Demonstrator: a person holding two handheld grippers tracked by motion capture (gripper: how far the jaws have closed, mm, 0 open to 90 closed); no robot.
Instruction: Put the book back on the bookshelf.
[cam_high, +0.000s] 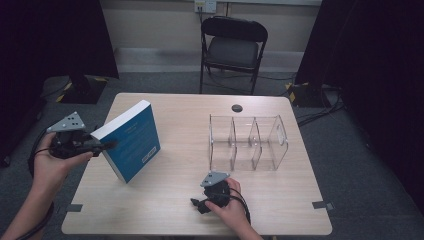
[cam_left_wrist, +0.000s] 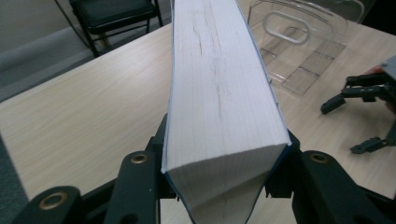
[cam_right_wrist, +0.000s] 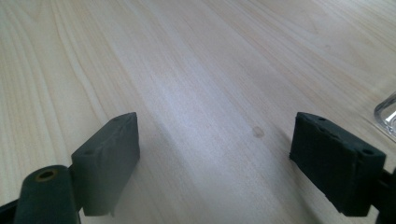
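A thick book with a blue cover (cam_high: 132, 140) stands tilted on its edge at the left of the wooden table (cam_high: 165, 205). My left gripper (cam_high: 102, 146) is shut on its near corner, coming in from the table's left edge. In the left gripper view the white page block (cam_left_wrist: 219, 93) runs away from me, with a black jaw pressed on each cover. My right gripper (cam_high: 200, 205) rests low near the table's front edge, held by a hand. Its jaws (cam_right_wrist: 215, 154) stand wide open over bare wood with nothing between them.
A clear plastic organizer with several upright dividers (cam_high: 247, 142) lies at the right middle of the table; its corner (cam_right_wrist: 386, 114) shows beside my right gripper. A small dark grommet (cam_high: 237, 108) sits near the far edge. A black folding chair (cam_high: 232, 47) stands beyond the table.
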